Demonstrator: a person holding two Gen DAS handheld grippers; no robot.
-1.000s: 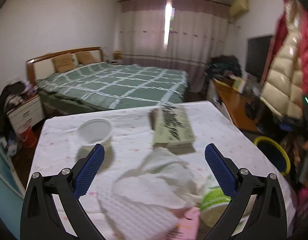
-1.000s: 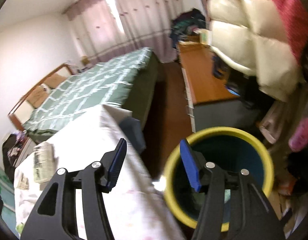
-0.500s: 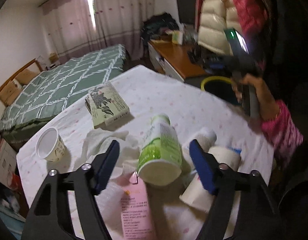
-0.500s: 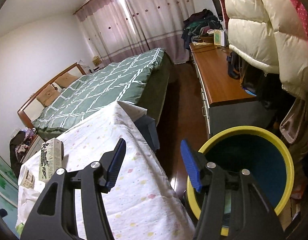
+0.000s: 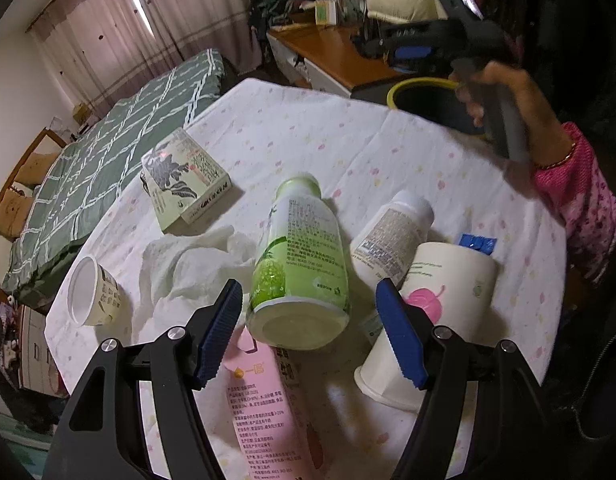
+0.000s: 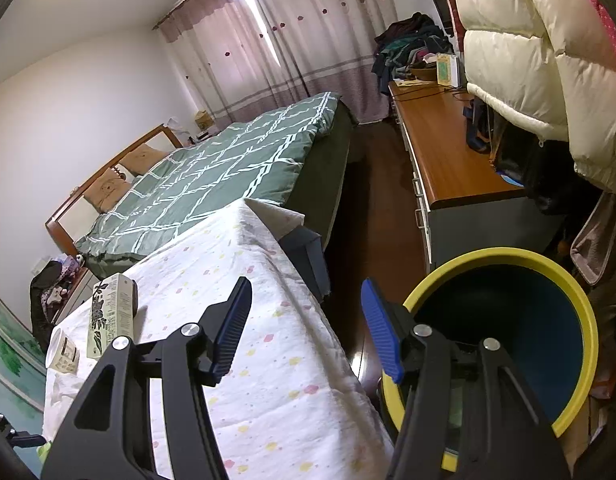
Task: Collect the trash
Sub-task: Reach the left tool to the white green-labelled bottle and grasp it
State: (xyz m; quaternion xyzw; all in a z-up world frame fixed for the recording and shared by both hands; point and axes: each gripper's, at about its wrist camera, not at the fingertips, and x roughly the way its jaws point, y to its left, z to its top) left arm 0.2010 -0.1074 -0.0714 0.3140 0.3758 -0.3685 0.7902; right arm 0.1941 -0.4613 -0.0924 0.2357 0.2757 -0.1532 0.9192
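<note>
I am leaning over a table [image 5: 388, 136] covered in a dotted cloth, with nearly all the trash lying uncollected on it; my left gripper [image 5: 308, 328] is straddling a green bottle [image 5: 298, 256] lying on its side, its jaws having just been closing from wide to about half, pads beside the bottle but not pressing it yet; around it are lying a white bottle [image 5: 392, 236], a paper cup [image 5: 432, 312], a pink carton [image 5: 264, 412], a tissue [image 5: 188, 264], a box [image 5: 184, 178] and a small cup [image 5: 90, 292]; my right gripper [image 6: 306, 326] is hanging part-open and empty beside the yellow-rimmed bin [image 6: 580, 304], which is standing on the floor by the table's edge; I am seeing no trash inside the bin, though its bottom is partly hidden.
</note>
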